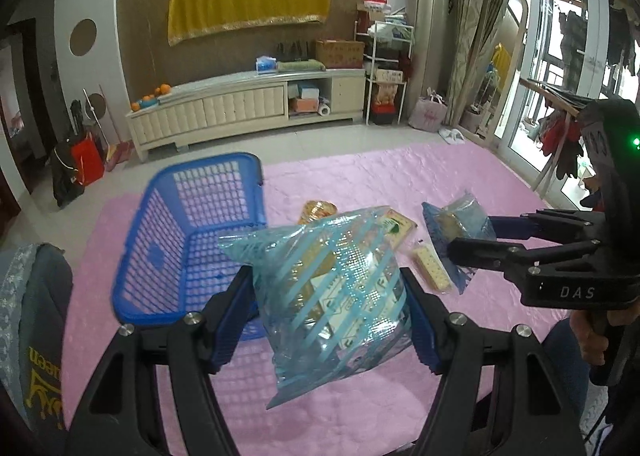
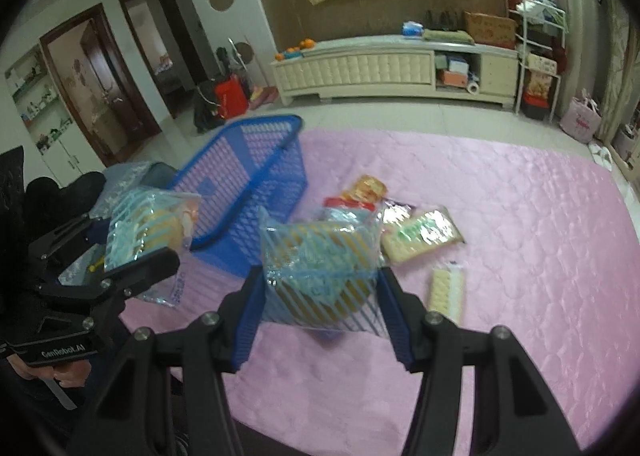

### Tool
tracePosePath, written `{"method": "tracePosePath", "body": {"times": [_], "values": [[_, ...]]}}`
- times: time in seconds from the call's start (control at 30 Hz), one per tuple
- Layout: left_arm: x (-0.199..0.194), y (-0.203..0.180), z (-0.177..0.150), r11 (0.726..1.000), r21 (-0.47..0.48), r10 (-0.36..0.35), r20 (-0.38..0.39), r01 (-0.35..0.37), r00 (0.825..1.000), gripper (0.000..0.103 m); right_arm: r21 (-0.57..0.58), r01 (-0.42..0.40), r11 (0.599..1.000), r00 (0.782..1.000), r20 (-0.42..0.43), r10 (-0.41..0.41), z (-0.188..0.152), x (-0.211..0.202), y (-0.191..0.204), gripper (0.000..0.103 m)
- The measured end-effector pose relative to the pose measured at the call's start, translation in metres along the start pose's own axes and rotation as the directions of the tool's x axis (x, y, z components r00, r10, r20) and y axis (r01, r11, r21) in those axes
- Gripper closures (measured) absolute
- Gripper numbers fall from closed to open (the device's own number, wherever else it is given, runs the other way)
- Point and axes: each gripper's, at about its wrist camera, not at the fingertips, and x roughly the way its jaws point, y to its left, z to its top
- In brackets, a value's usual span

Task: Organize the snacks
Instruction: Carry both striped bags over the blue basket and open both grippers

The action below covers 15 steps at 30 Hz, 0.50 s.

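**Both tongs loaded, basket waiting on the left**

The left gripper (image 1: 332,320) is clamping a blue-striped snack bag (image 1: 336,292) across its middle, holding it above the pink cloth (image 1: 460,184) just right of the blue basket (image 1: 188,240). The right gripper (image 2: 320,304) is squeezing a second striped bag (image 2: 320,268) the same way, off the cloth and near the basket's right wall. Both pairs of jaws are closed onto their bags, pads pressing into the film.

Handling judgement: these bags are looking light, soft and air-puffed. The film is crinkling and bulging around the pads, so the contents are probably brittle and would crush under a harder squeeze. The plastic is glossy and likely slippery; a hold across the full width, as now, is seeming safer than a pinch at a sealed edge.

Count:
- Baskets: one, showing nothing inside.
- Striped bags in the tongs: two.
- Loose on the cloth beyond the held bags: a red-and-orange packet (image 2: 366,192), a silvery wrapper (image 2: 394,214), a flat green-printed cracker pack (image 2: 424,236) and a pale biscuit sleeve (image 2: 446,290), four at least; some are overlapping, so more may be hiding.
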Motion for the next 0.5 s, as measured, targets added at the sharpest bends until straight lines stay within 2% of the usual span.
{"method": "tracePosePath", "body": {"times": [0.27,0.5], "values": [[-0.018,0.048,0.017,0.999,-0.019,0.049,0.019,-0.049,0.999,0.035,-0.041,-0.039,0.998,0.998,0.054,0.041,0.038,0.003,0.036,0.043],[-0.019,0.094,0.04,0.996,-0.073,0.052,0.021,-0.05,0.998,0.035,-0.082,-0.056,0.995,0.996,0.059,0.06,0.068,0.02,0.061,0.043]]}}
